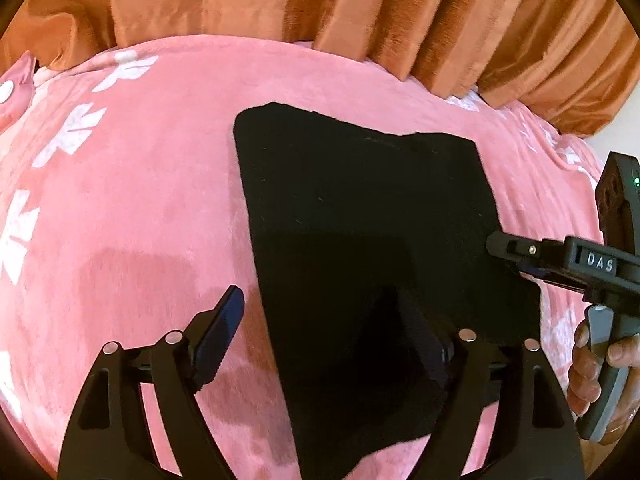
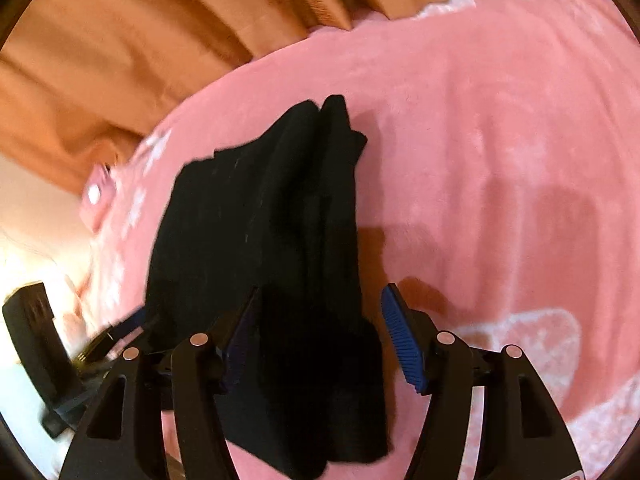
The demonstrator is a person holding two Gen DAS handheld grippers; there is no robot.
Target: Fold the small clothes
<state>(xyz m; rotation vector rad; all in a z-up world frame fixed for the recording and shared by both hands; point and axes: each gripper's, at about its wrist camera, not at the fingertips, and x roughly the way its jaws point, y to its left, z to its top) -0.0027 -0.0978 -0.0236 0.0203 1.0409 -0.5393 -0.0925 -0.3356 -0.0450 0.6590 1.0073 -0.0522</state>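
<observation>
Now, step: one fold looks done, and both tools seem to be letting go.
Black cloth [image 1: 360, 216]: it lies flat on the pink blanket [image 1: 140, 200], near the orange curtain [image 1: 360, 8]. It looks folded, with layers showing at the far end.
Left gripper [image 1: 328, 328]: jaws wide, one on each side of the cloth's near left edge, not pinching it.
Right gripper [image 2: 324, 332]: jaws apart over the cloth's near end, holding nothing.
Hand [image 1: 588, 372]: it holds the right tool's handle.
Next move: probably pick two corners, pinch them, and fold the cloth over again, keeping the edges lined up.
</observation>
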